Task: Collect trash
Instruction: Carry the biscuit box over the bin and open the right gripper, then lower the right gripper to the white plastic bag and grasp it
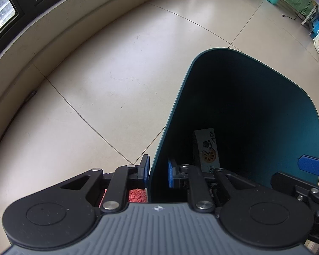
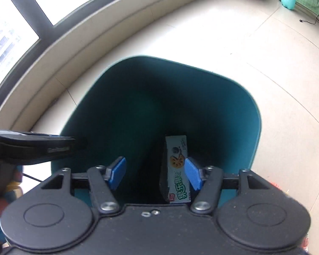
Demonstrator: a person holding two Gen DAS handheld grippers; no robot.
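The left gripper (image 1: 158, 171) was clamped on the bin (image 1: 287, 97) wall. The right gripper (image 2: 155, 175) hung over the bin with jaws apart, empty, above the box (image 2: 176, 170) inside.

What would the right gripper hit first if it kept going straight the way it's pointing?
Probably the dark inside of the teal trash bin, then its bottom; the snack box stands just right of that line, though depth is unclear.
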